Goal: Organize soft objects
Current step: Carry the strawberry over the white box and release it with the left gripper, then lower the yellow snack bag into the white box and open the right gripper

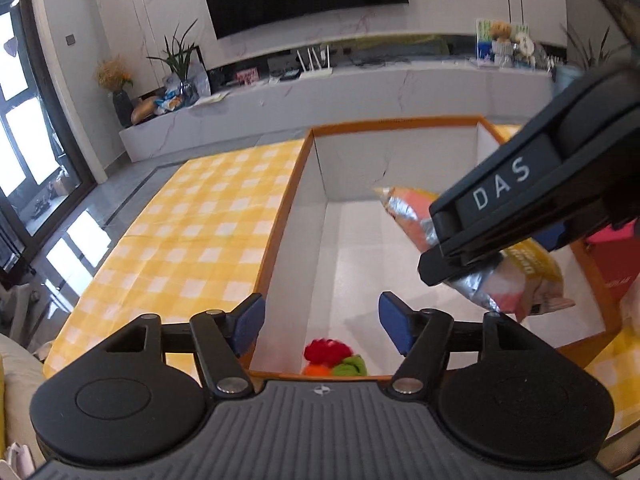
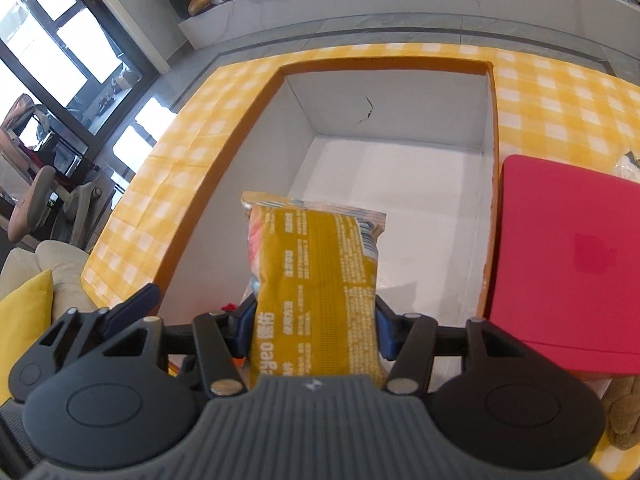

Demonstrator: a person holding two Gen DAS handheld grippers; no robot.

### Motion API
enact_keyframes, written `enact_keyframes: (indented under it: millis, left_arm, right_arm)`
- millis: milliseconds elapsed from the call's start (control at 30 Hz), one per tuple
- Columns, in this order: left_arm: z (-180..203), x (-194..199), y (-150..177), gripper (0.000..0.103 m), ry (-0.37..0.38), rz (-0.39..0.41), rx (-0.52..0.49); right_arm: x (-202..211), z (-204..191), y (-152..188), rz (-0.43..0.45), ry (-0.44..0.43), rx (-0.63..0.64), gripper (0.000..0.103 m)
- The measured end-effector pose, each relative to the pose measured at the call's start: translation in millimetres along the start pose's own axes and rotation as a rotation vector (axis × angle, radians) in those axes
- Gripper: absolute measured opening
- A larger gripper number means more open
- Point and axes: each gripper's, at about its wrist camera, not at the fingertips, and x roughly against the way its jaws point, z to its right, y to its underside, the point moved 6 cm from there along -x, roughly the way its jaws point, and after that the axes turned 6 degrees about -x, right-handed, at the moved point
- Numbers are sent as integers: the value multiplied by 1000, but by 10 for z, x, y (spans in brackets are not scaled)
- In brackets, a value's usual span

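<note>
The right gripper (image 2: 316, 330) gripped a yellow snack packet (image 2: 316, 276) by its lower end between closed fingers, holding it over the open white-lined box (image 2: 400, 96) on the yellow checked tabletop (image 2: 176, 168), presumably for deposit inside. The left gripper (image 1: 322, 326) stood with fingers open and empty above the box's near corner, where a red, orange and green plush toy (image 1: 334, 356) already lay. Legible writing: "DAS" on the right gripper's body; "yeo" plus small, unreadable print on the packet.

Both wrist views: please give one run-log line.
left tongs: open | right tongs: gripping yellow foil packet | over white orange-rimmed box
</note>
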Motion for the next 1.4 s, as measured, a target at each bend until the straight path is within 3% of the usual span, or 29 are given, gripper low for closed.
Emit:
enact_keyframes:
  millis: [67,167,267,500,700,800,933,1033,1067,1167,1200,1400]
  left_arm:
    - [-71,81,-26,98,-23,34,45]
    - [-249,289,-72,103,-105,150,95]
    - [-408,420,-83,103,-107,187,156]
    - [-781,335,11,103,-145,148,271]
    - [-926,303,95,103,-130,127,344]
    - [-958,294,125,103,-118,122,357]
    - [-959,266,141,103,-112,112,348]
    - [-967,261,146,103,-106,110,351]
    - [-970,259,145,103,-105,110,354]
    - [-976,263,144,103,-106,111,359]
    - [-981,251,145,103,-106,111,362]
    - [-990,275,136,103,-108,115,374]
  right_arm:
    - [11,14,-21,0,3,-4,56]
    - [9,11,-25,1,6,-5,56]
    - [-60,-43,-7,-11,14,4,56]
    - [-401,-315,64,-48,64,57,56]
    - [-723,-424,101,12,293,170,56]
    - [-895,-430,105,-54,298,142,56]
    - [-883,-414,27,-27,313,114,57]
    - [-905,-383,60,-58,320,97,58]
    - [-898,-385,53,-64,311,90,60]
    - [-831,-449,44,-55,289,111,82]
    - [-801,-483,43,-44,293,136,85]
    - [-614,-632,76,-27,260,197,88]
